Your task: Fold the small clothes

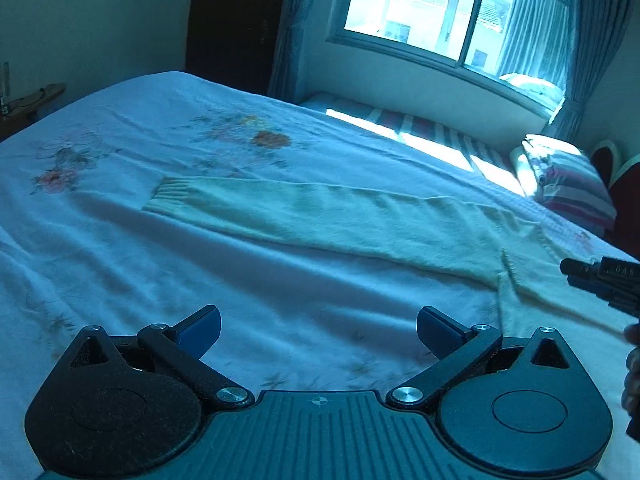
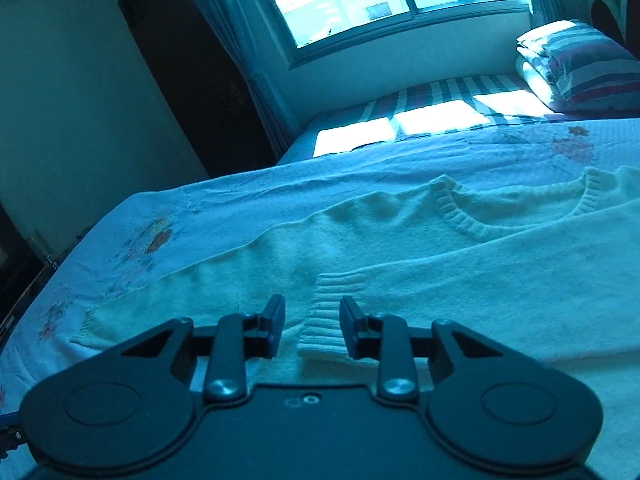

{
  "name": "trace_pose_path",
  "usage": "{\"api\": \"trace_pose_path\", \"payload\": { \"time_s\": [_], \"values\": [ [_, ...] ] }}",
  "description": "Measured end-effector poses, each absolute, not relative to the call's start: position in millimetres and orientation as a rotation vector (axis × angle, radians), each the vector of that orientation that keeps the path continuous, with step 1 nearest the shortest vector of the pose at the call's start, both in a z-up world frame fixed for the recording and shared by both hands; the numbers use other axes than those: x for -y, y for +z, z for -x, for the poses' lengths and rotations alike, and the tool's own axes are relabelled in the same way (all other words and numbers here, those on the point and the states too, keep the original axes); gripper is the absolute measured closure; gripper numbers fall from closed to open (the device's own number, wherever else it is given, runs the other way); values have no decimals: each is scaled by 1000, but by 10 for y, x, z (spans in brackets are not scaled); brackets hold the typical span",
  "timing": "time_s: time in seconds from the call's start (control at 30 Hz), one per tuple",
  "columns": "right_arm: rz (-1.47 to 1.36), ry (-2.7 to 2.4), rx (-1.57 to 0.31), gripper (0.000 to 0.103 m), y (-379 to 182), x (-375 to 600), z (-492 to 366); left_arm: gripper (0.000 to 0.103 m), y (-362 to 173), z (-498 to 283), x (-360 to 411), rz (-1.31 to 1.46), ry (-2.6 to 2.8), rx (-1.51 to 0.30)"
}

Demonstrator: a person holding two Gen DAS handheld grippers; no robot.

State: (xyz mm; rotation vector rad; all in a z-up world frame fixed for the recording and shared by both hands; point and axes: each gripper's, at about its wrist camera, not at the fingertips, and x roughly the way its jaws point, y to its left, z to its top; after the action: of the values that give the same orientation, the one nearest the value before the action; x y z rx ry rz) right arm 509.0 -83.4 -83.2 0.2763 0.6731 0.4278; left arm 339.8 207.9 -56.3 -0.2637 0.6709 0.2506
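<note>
A cream knitted sweater [image 2: 400, 236] lies flat on the bed, its ribbed neckline [image 2: 520, 220] toward the far right. One sleeve is folded across the body, and its ribbed cuff [image 2: 328, 304] lies between the fingers of my right gripper [image 2: 312, 312]. That gripper's jaws stand a little apart, with the pads off the cuff. In the left wrist view the other sleeve [image 1: 320, 216] stretches out to the left and ends in its cuff [image 1: 172, 196]. My left gripper [image 1: 318, 322] hangs wide open over bare bedcover, nearer than that sleeve. The right gripper [image 1: 576, 274] shows at the right edge.
The bedcover [image 1: 160, 280] is pale with embroidered flowers and light wrinkles. Folded striped bedding [image 1: 568, 184] sits at the far right by a striped sheet [image 2: 440, 96] under the window. A dark doorway [image 2: 192, 72] stands beyond the bed's far edge. A hand [image 1: 632, 360] shows at the right edge.
</note>
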Motion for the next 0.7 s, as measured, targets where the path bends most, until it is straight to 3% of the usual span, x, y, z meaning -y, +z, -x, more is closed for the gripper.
{"api": "trace_pose_path", "payload": {
  "time_s": [0.27, 0.43, 0.47, 0.5, 0.7],
  "values": [
    [-425, 103, -595, 78, -665, 2385, -4638, 0, -622, -4518, -1115, 440, -82, -721],
    [-536, 7, -589, 73, -743, 3152, -4517, 1, -835, -4870, -663, 488, -109, -774],
    [-567, 8, -590, 73, -774, 3264, -4514, 17, -871, -4906, -609, 483, -102, -783],
    [-598, 11, -592, 73, -801, 3340, -4519, 40, -909, -4944, -563, 477, -93, -802],
    [-724, 56, -631, 72, -1000, 3650, -4667, 43, -1110, -5092, -495, 522, -32, -828]
  ]
}}
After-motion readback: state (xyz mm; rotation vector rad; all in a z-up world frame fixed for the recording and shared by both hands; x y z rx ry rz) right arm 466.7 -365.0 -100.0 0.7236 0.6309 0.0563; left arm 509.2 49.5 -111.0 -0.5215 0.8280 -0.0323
